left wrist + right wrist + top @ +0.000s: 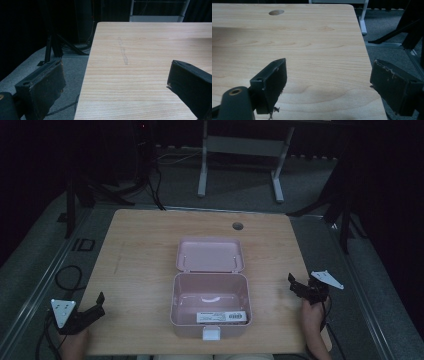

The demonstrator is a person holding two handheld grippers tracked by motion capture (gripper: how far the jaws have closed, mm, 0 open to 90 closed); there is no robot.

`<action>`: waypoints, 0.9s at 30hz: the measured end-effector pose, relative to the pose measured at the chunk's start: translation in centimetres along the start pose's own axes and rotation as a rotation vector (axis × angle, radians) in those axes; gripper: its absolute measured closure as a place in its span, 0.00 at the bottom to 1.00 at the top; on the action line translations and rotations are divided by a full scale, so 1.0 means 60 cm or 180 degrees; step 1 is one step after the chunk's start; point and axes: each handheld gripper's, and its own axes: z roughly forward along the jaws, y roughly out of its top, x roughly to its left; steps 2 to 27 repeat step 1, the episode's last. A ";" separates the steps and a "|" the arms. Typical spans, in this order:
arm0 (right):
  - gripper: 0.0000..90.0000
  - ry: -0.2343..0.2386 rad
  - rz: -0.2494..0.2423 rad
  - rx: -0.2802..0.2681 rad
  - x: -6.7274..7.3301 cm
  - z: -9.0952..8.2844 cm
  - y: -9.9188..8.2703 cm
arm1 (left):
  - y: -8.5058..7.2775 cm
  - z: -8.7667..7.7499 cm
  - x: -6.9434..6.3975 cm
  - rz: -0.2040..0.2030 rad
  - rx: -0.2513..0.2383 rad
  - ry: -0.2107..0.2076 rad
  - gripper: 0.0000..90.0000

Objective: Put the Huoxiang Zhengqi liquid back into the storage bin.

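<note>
The pink storage box was positioned at the near middle of the counter, with its hinged lid laid open on the far side. The box lay between the 2 tools, its long axis running left to right. The right tool was judged slightly nearer than the left tool. Both tools were held with jaws apart, and nothing was gripped or touched.

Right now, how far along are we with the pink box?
Done: the box stands open, lid laid back flat behind it; a labelled packet lies inside. In hand: nothing; the left claw and right claw are open, one off each side of the box. Left: any handling of the box, none begun.
</note>
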 end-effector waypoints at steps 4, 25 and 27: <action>0.15 0.0001 -0.0005 0.0016 0.000 0.001 0.000 | 0.000 0.000 0.000 0.0000 0.0000 0.0000 0.02; 0.15 0.0001 -0.0005 0.0016 0.000 0.001 0.000 | 0.000 0.000 0.000 0.0000 0.0000 0.0000 0.02; 0.15 0.0001 -0.0005 0.0016 0.000 0.001 0.000 | 0.000 0.000 0.000 0.0000 0.0000 0.0000 0.02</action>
